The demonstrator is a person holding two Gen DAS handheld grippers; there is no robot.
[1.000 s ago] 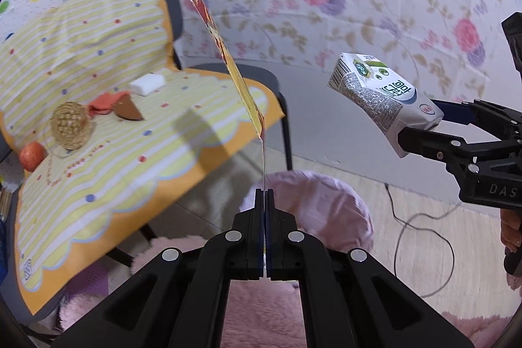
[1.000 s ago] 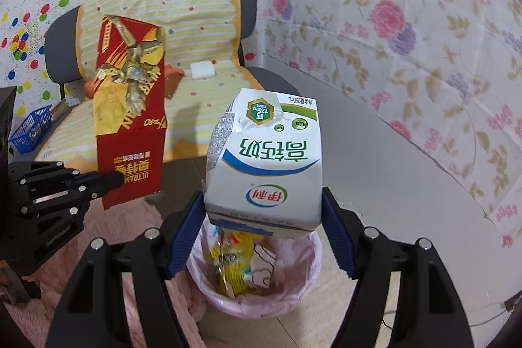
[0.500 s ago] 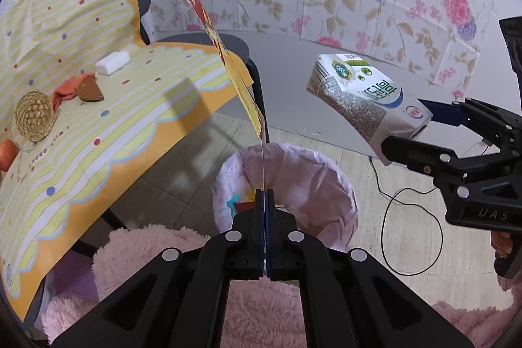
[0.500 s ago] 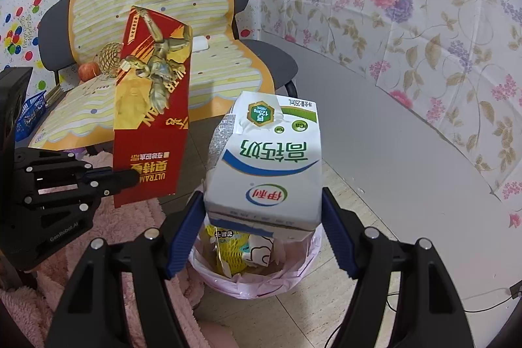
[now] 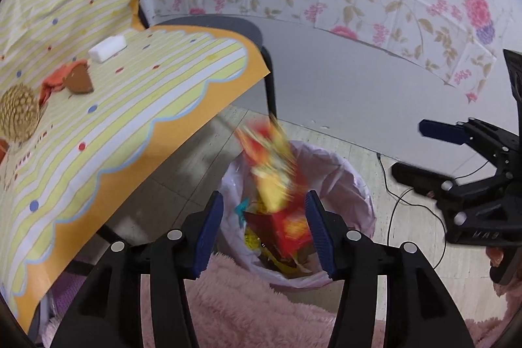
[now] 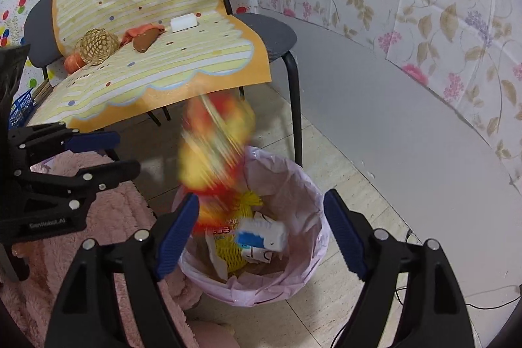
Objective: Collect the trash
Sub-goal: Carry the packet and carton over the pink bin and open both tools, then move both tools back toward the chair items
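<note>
- Left wrist view: left gripper (image 5: 264, 227) jaws are opening, nothing pinched between them. The red-and-yellow wrapper (image 5: 274, 185) is blurring mid-frame, dropping free over the pink-lined bin (image 5: 352, 185) at lower centre.
- Same view: right gripper (image 5: 421, 152) at right edge is standing wide with nothing in it.
- Still sitting on the striped chair cover (image 5: 130, 106) at left: white block (image 5: 107, 49), brown piece (image 5: 78, 80), wicker ball (image 5: 18, 113).
- Right wrist view: right gripper (image 6: 261, 230) jaws are opening, gap clear. Milk carton (image 6: 261, 235) is lying in the bin (image 6: 293, 185) on yellow netting, centre-bottom.
- Wrapper (image 6: 215, 152) is streaking just above the bin's upper-left rim; left gripper (image 6: 124, 154) at left edge is spread and carrying nothing.
- Risk: wrapper is light and flat, falling near the rim, so it may be catching the liner edge or sliding out onto the pink rug (image 6: 107, 217).
- Risk: both tools are crowding the bin mouth; a low pass could be snagging the loose liner and tipping the bin.
</note>
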